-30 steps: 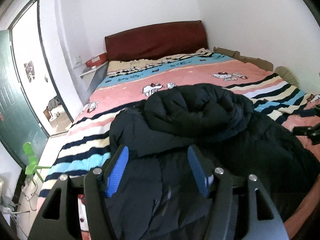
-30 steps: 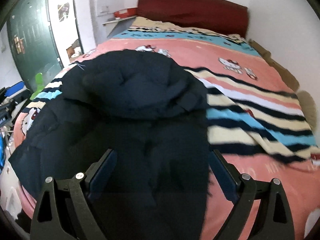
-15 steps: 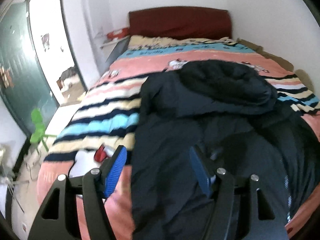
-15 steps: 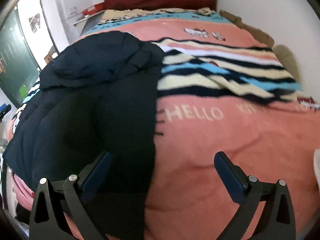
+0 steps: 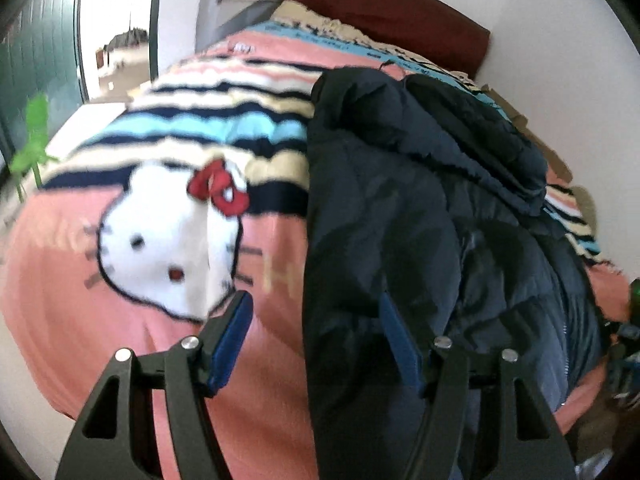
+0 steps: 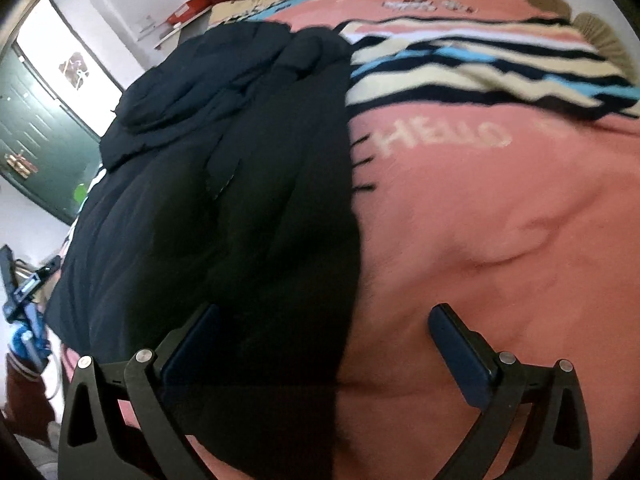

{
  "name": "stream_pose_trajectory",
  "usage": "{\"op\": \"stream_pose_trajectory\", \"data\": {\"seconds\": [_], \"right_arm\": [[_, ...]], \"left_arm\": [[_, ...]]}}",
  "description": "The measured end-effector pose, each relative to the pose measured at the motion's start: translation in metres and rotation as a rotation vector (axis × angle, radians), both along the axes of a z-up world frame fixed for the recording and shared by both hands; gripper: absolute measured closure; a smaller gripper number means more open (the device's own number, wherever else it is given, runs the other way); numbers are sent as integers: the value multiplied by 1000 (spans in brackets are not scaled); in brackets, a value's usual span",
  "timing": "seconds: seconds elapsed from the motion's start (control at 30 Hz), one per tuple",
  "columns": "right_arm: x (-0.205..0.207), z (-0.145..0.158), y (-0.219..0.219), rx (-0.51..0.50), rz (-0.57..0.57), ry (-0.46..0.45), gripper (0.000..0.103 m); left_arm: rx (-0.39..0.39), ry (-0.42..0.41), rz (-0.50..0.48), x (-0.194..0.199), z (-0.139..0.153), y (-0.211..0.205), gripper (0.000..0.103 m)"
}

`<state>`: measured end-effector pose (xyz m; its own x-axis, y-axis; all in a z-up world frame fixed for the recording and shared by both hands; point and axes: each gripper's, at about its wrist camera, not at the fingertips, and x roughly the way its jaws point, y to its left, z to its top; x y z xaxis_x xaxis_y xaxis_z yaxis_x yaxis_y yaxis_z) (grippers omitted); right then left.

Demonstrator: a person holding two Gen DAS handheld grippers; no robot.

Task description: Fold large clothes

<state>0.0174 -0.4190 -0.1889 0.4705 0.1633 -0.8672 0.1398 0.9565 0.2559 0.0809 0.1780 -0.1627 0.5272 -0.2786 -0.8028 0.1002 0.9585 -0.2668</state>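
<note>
A dark jacket (image 5: pixel 420 220) lies on the bed (image 5: pixel 100 280) near its foot edge. The left hand-held gripper (image 5: pixel 316 332) and the right hand-held gripper (image 6: pixel 324 336) are both spread apart, each straddling a jacket edge.

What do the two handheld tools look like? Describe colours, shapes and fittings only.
Both are alike: the left tool and right tool each have black angular arms with triangular cut-outs, round silver bolts at the joints, and two flat blue pads as fingertips. No cables, markings or sleeves show.

White walls (image 5: pixel 560 40); dark red headboard (image 5: pixel 392 12) at far end of bed (image 5: pixel 120 300), pink striped cartoon-cat blanket over it. Green door (image 6: pixel 36 148) beside bright doorway (image 5: pixel 116 24); small green chair (image 5: pixel 30 148) off the bed's left edge.
</note>
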Motion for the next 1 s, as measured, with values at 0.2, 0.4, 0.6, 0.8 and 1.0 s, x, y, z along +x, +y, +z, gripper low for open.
{"op": "stream_pose_trajectory", "data": {"seconds": [0.2, 0.4, 0.6, 0.8, 1.0], "right_arm": [[2, -10, 7, 65, 36, 30, 1], [-1, -13, 21, 123, 121, 45, 1], [-8, -18, 31, 177, 168, 47, 18], [-5, -16, 31, 230, 180, 32, 31], [-2, -17, 27, 290, 153, 12, 38]], "left_arm": [[-136, 58, -33, -11, -19, 1, 39], [-275, 122, -44, -25, -29, 2, 39], [-367, 177, -72, -41, -39, 5, 39], [-469, 214, -61, -44, -46, 5, 39], [-538, 192, -94, -45, -37, 6, 39]]}}
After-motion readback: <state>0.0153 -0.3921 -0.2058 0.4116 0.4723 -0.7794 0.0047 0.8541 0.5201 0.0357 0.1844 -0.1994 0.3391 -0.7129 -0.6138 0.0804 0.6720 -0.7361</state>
